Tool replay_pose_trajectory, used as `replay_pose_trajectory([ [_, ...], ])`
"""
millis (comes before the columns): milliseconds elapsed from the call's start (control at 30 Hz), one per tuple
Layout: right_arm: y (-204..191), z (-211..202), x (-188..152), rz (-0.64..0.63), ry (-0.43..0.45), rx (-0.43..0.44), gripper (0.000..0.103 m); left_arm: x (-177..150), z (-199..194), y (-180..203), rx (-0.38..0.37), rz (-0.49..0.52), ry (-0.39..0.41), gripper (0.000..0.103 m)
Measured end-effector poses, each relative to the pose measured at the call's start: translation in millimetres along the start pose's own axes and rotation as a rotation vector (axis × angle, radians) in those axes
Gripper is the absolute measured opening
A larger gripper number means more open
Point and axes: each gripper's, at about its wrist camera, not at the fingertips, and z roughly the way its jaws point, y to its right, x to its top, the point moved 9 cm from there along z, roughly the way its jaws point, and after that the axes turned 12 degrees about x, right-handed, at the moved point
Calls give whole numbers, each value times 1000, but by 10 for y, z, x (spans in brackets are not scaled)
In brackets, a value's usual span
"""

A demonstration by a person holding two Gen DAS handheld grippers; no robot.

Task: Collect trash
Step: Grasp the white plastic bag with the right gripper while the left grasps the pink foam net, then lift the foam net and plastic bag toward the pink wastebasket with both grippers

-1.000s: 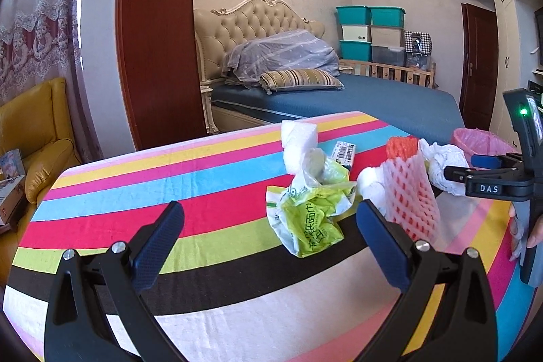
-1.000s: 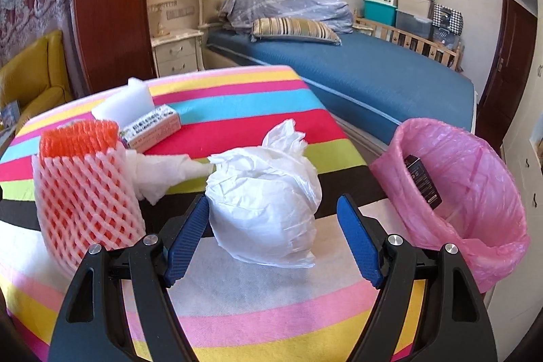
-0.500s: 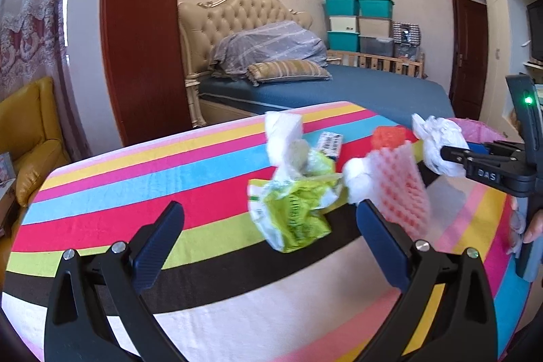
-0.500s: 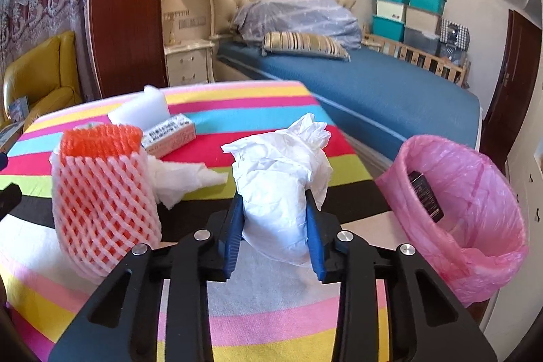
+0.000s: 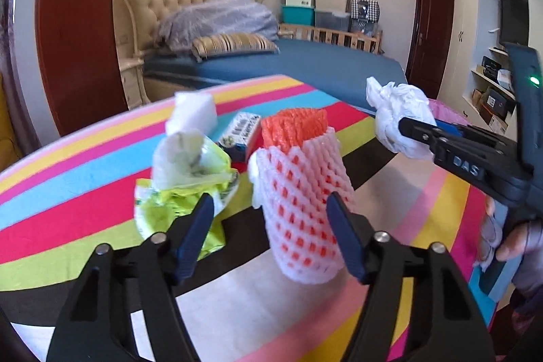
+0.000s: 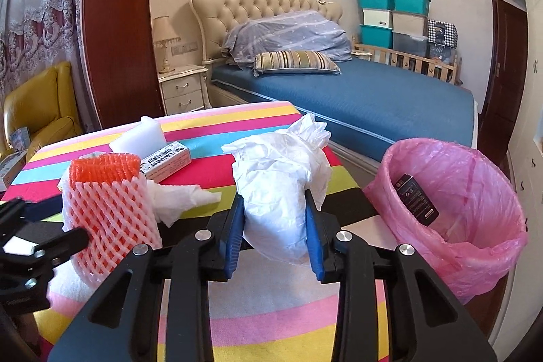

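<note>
My right gripper (image 6: 274, 202) is shut on a crumpled white bag (image 6: 281, 178), held just above the striped table (image 6: 271, 314) and left of the pink-lined bin (image 6: 475, 260). The left wrist view shows that gripper (image 5: 407, 124) and the bag (image 5: 397, 111) at the right. An orange and white foam net (image 5: 298, 192) stands between the pads of my left gripper (image 5: 270, 202), whose jaws are closing. The right pad is at the net's side and a gap remains at the left pad. A green wrapper (image 5: 176, 202) lies to the left of it.
A white foam block (image 6: 139, 138), a small printed box (image 6: 166, 158) and a white tissue (image 6: 180, 195) lie behind the net (image 6: 108, 202). A black packet (image 6: 417, 195) sits in the bin. A bed (image 6: 373, 97) stands beyond the table's far edge.
The left gripper swung right from the green wrapper to straddle the foam net, and its jaws narrowed. The right gripper shut on the white bag and raised it slightly.
</note>
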Motion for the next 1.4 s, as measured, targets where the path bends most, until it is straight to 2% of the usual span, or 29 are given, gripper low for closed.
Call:
replay_pose_trajectory([
  [100,-3,0,1,0,1,4,32,14,66,52,-30,-9,-17,47],
  [133,-3,2,-2,2,2,5,32,13,68,76,-39,-2,-17,32],
  [267,2,-2,-4,4,4,5,32,28,-67,148,-26,44,54,22],
  [567,-3,-11,-5,4,9,5,32,75,-245,157,22,62,158,21],
  [833,-38,-12,5,-2,7,18,32,90,-243,134,41,59,159,21],
  [1033,-81,-57,34,-5,24,65,33,112,-281,92,85,41,172,21],
  [1167,-159,-173,-4,1,26,107,32,82,-344,113,110,39,176,21],
  [1400,-189,-508,17,-29,58,128,33,116,-550,272,100,54,208,21],
])
